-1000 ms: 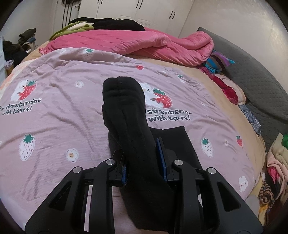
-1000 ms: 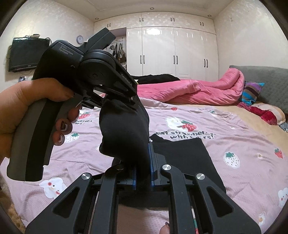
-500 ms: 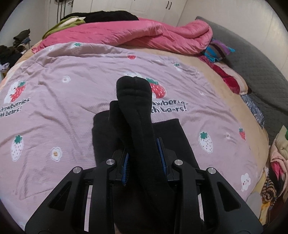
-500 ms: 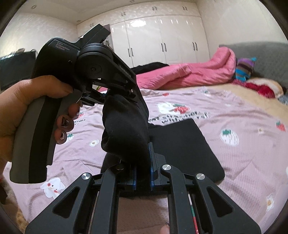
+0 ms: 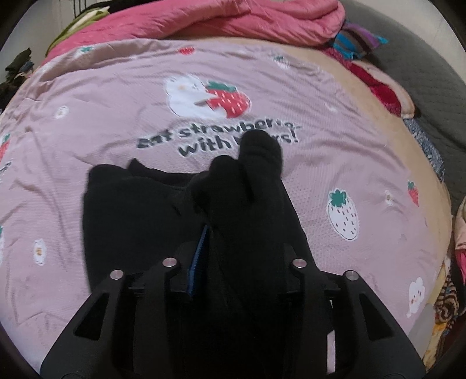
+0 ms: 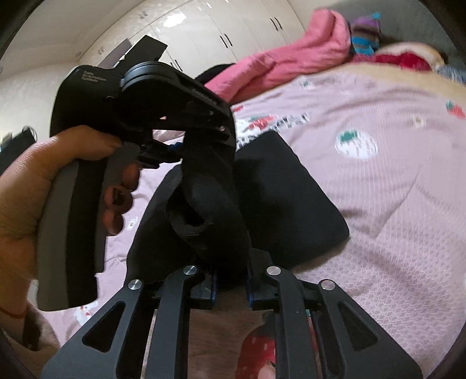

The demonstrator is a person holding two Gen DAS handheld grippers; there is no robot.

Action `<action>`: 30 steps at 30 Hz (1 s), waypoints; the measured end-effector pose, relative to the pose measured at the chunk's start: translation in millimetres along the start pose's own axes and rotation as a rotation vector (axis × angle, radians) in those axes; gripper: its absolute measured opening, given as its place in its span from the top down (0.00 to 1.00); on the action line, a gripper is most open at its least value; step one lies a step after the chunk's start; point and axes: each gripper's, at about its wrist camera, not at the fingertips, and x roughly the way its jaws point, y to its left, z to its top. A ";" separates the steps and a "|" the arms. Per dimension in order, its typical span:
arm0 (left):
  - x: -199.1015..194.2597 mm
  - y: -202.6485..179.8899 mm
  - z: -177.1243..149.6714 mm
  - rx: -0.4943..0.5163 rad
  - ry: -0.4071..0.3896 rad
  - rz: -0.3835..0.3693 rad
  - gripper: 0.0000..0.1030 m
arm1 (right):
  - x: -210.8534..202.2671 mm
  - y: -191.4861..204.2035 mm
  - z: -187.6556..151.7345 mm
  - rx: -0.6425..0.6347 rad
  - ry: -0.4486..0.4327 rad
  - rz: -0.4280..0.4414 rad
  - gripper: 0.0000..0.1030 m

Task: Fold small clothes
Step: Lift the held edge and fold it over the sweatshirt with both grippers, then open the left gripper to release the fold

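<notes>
A black sock [image 5: 247, 204] spans both grippers just above a folded black garment [image 5: 125, 210] lying on the strawberry-print bedspread [image 5: 87, 116]. My left gripper [image 5: 241, 256] points steeply down with its jaws opening; the sock lies between them, and the blue left pad [image 5: 198, 262] stands bare beside it. In the right wrist view a hand [image 6: 29, 189] holds the left gripper [image 6: 180, 151] above the sock [image 6: 209, 204]. My right gripper [image 6: 230, 287] has the sock's lower end filling its narrow gap, and its jaws are opening. The folded garment [image 6: 291, 198] lies behind.
A pink quilt [image 5: 204, 20] is bunched at the far side of the bed. A grey padded headboard [image 5: 422, 73] and a heap of coloured clothes [image 5: 448, 291] line the right side. White wardrobes [image 6: 218, 35] stand beyond the bed.
Both grippers have sunk toward the bed and tilted downward, bringing the sock over the folded black garment. The jaws of both have widened, most visibly the left.
</notes>
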 end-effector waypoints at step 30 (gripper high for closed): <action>-46.8 87.2 -53.5 -0.073 -0.208 -0.010 0.33 | 59.0 -34.0 88.5 0.137 0.304 0.216 0.26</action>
